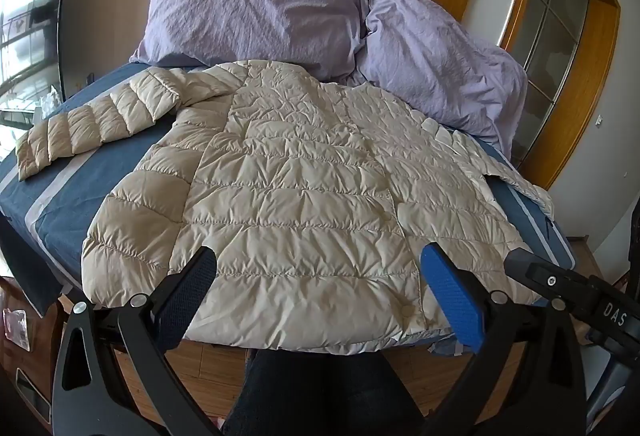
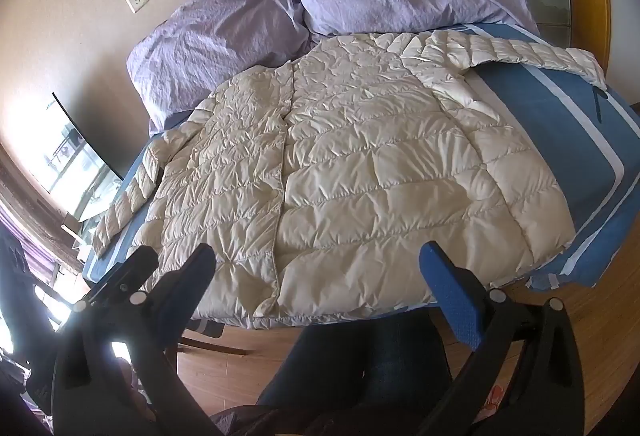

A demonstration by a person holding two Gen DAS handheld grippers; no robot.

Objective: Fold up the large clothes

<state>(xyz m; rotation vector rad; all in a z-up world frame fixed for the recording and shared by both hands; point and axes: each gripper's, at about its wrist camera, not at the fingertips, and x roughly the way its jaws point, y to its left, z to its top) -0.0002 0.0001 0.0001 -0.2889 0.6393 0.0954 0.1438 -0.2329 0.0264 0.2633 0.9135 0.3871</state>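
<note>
Holding both tongs above the near edge of the bed, you have nothing in either of them. Your left gripper (image 1: 318, 256) stands with its jaws spread wide, dark pad on one side and blue pad on the other, over the hem of the jacket (image 1: 296, 196) without touching it. Your right gripper (image 2: 318, 256) is spread just as wide, also empty, hovering above the same hem, and its black frame (image 1: 568, 284) shows at the right edge of the left wrist view.

Beyond the pads, the cream quilted jacket lies flat on the blue striped bed cover (image 1: 64, 188), its hem at the near edge and its collar toward the headboard end. One sleeve (image 1: 92, 128) stretches out toward the bed's left edge; the other sleeve (image 2: 516, 54) reaches the right edge. Two lilac pillows (image 1: 256, 12) lie at the far end, just beside the collar. Below the near edge you can see your own dark trouser legs (image 1: 320, 392) and a wooden floor (image 2: 228, 360).
</note>
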